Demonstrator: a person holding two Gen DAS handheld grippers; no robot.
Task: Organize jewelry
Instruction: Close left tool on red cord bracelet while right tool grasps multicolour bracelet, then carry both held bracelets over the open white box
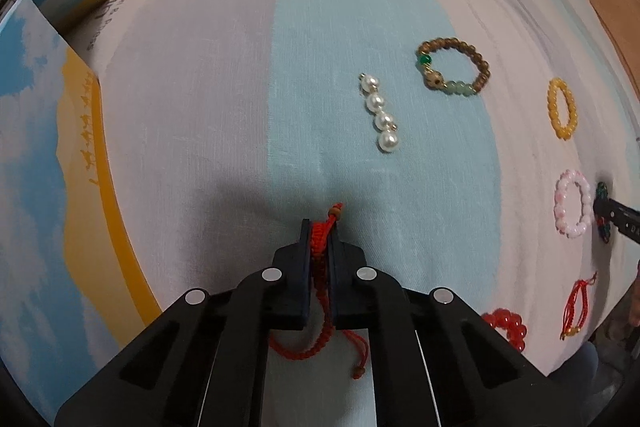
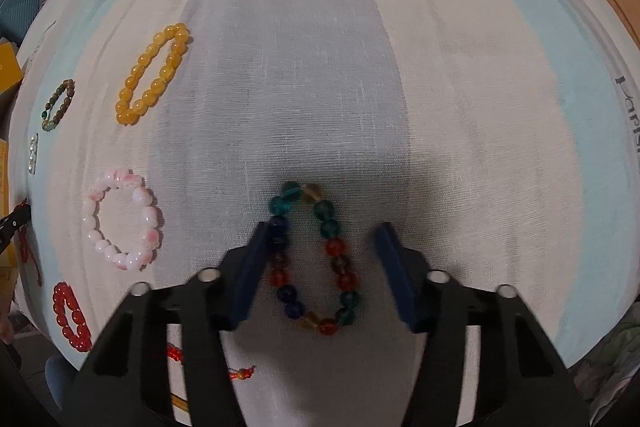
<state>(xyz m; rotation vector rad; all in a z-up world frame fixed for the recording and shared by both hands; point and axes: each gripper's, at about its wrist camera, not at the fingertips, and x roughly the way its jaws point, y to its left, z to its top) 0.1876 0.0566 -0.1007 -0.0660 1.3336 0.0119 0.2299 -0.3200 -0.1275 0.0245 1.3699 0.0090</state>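
The left tongs (image 1: 320, 227) clench a red cord bracelet (image 1: 320, 307) whose loose tail could snag, while the right tongs (image 2: 322, 239) stand released around a multicolored bead bracelet (image 2: 316, 259) whose 9 o'clock beads touch one finger (image 2: 256, 263) and could roll away.

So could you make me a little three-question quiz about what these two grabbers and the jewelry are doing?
1. True or false: the left gripper is shut on a red cord bracelet.
2. What lies between the open fingers of the right gripper? A) pearl strand B) multicolor bracelet C) yellow bracelet
3. Fill in: the bracelet lying beside the pearl strand has brown and ____ beads.

Key:
1. True.
2. B, the multicolor bracelet; the yellow bracelet lies off to the left.
3. Green, on the brown bracelet.
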